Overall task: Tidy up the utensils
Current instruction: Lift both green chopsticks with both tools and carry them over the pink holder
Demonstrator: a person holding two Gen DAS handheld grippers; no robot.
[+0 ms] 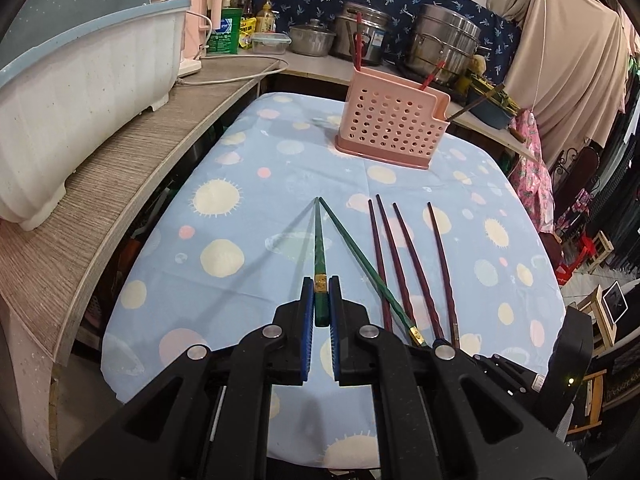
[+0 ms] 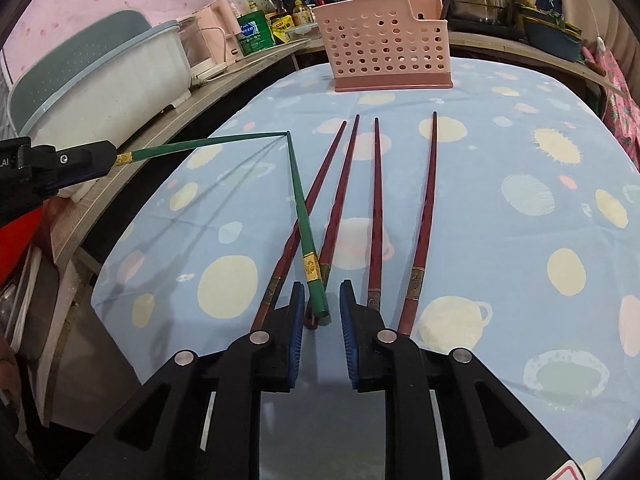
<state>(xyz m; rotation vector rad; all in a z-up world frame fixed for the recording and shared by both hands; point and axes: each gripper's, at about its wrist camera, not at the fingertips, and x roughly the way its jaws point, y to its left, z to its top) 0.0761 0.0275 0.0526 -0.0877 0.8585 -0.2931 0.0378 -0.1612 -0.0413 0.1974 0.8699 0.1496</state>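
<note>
While four dark-red wooden chopsticks (image 2: pixel 376 200) lie short of the pink perforated plastic holder (image 2: pixel 386 40), the left claw (image 1: pixel 321 304) grips one green chopstick (image 1: pixel 320 248); the right claw (image 2: pixel 321 308) gapes around another (image 2: pixel 304 216).

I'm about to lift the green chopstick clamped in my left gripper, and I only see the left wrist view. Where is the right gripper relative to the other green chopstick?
Observer: The right gripper straddles the thick end of the second green chopstick. Its jaws are open, with neither pad touching it.
Operator: Anything else between those jaws?
Observer: Yes, the end of a dark red chopstick lies under the green one.
Operator: And my held one?
Observer: Seen side-on, the left gripper holds the first green chopstick by its handle end, with its tip meeting the other's tip.
</note>
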